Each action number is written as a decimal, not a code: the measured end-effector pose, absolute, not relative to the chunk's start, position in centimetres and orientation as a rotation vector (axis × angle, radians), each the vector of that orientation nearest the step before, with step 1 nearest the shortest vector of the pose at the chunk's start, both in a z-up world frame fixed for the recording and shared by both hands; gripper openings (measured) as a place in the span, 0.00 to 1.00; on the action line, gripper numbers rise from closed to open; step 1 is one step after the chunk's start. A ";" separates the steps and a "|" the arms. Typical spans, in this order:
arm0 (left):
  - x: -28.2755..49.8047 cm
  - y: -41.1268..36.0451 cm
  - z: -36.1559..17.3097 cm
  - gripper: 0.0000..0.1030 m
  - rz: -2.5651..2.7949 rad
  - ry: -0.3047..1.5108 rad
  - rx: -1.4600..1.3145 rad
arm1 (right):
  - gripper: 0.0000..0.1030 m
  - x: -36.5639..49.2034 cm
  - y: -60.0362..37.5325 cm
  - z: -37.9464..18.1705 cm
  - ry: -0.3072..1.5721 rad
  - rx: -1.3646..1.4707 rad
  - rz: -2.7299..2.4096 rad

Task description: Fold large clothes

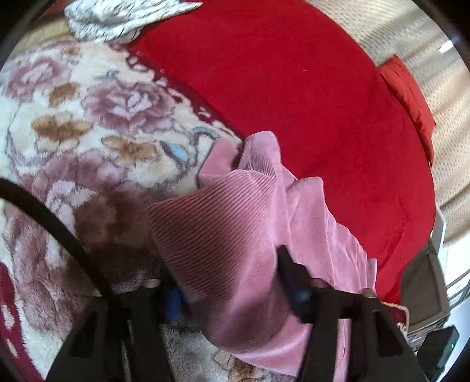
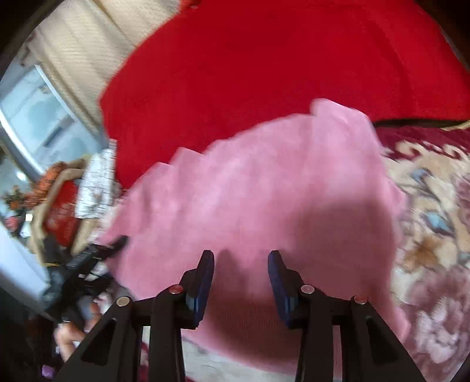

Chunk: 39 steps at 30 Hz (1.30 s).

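A pink corduroy garment (image 1: pixel 235 223) lies bunched on the floral blanket (image 1: pixel 73 126), next to a red blanket (image 1: pixel 293 88). In the left wrist view the cloth drapes between and over my left gripper's (image 1: pixel 232 282) fingers; the left finger is mostly hidden by cloth, and the jaws stand apart around the bunch. In the right wrist view the same pink garment (image 2: pixel 264 191) spreads ahead, blurred. My right gripper (image 2: pixel 241 261) is open just above it, holding nothing; its blue pads (image 2: pixel 279 279) stand apart.
A white patterned cloth (image 1: pixel 123 17) lies at the far edge of the bed. A red pillow (image 1: pixel 411 102) sits by the cream wall. Black equipment (image 2: pixel 82 264) and clutter are beside the bed at left. The floral blanket (image 2: pixel 434 235) shows at right.
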<state>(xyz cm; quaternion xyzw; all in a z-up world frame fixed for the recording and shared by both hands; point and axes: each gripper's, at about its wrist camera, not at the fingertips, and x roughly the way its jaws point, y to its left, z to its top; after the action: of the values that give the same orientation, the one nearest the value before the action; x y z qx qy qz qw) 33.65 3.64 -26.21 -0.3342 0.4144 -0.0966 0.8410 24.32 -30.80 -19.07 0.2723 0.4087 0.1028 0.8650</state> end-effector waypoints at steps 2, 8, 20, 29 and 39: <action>33.8 4.7 -26.9 0.73 -0.219 0.873 -0.800 | 0.41 24.5 -29.6 -18.1 0.814 0.583 0.280; 34.4 5.0 -27.1 0.45 -0.240 0.852 -0.796 | 0.37 26.8 -25.4 -20.5 0.911 0.553 0.346; 31.1 -1.1 -19.9 0.28 -0.431 0.612 -0.434 | 0.26 26.9 -28.9 -21.5 0.953 0.703 0.394; 28.6 -11.6 -22.2 0.28 -0.642 0.697 -0.049 | 0.83 26.0 -37.1 -21.0 0.776 1.081 0.436; 28.1 -10.7 -22.1 0.28 -0.667 0.691 -0.037 | 0.83 32.4 -31.7 -20.1 0.947 0.955 0.538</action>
<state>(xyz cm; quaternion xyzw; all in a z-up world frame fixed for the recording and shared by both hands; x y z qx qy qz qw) 28.14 -10.71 -22.14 -0.0178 0.3325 -0.3209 0.8866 32.40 -31.75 -20.07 0.4367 0.4330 0.2462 0.7491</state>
